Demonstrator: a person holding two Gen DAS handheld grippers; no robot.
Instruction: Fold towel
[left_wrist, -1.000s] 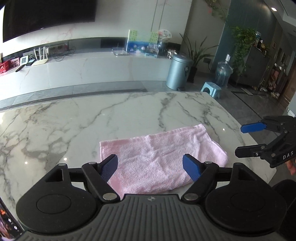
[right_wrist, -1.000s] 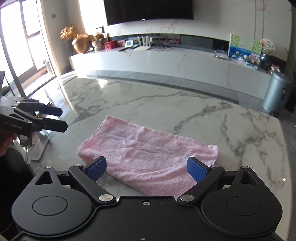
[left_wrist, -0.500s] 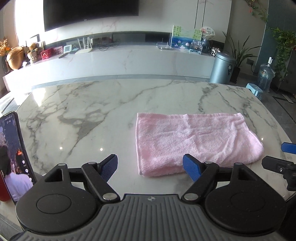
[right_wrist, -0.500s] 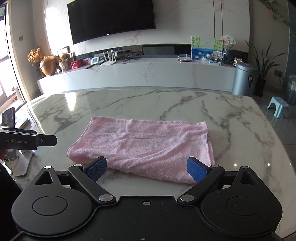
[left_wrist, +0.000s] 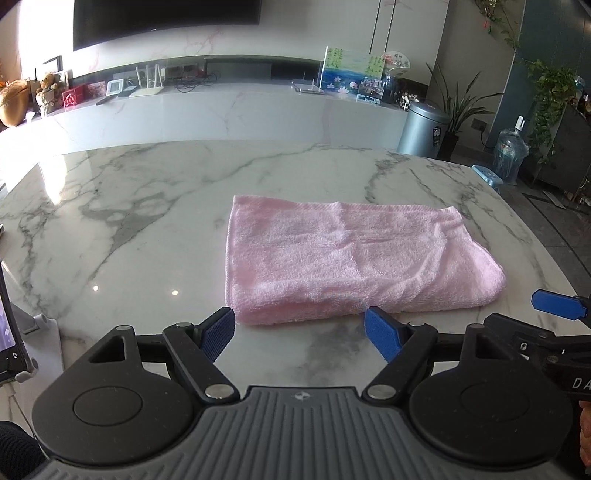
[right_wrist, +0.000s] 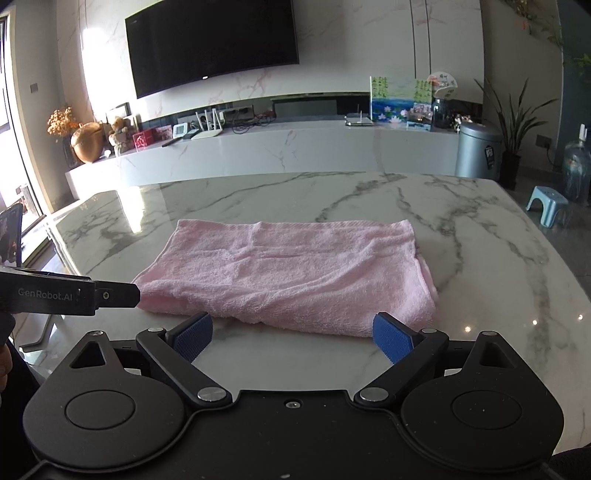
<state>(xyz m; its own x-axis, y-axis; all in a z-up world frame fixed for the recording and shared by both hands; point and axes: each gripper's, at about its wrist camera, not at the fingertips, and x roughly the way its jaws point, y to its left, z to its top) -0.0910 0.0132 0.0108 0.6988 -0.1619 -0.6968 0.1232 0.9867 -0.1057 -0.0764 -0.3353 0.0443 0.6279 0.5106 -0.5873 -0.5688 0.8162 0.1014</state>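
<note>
Fig. Pink towel (left_wrist: 354, 258) lies folded into a long rectangle on white, grey-veined marble bench (left_wrist: 147, 206), roughly centre, nearer the front edge; rounded fold at its right end, layered edges along the near side. Left gripper (left_wrist: 299, 332) released, blue pads wide apart, just short of towel's near-left corner, not touching. Right gripper (right_wrist: 291, 336) likewise released, pads spread in front of towel's near edge, holding nothing; its pad tips lie close to the cloth, contact cannot be told. In left view, right gripper's blue tip shows at frame's right edge, beside towel's right end.

Containers: grey lidded bin (left_wrist: 424, 129) on floor beyond bench, lid closed, contents hidden; water bottle (left_wrist: 511, 151) far right, contents unclear.

Surface/room: phone on stand (left_wrist: 11, 325) at bench's left edge, screen lit. Behind: long marble console w/ router (right_wrist: 208, 127), small items, painted panel (right_wrist: 400, 99); dark TV (right_wrist: 210, 44) on wall; potted plant (right_wrist: 513, 122); blue stool (right_wrist: 546, 205) on floor at right.
</note>
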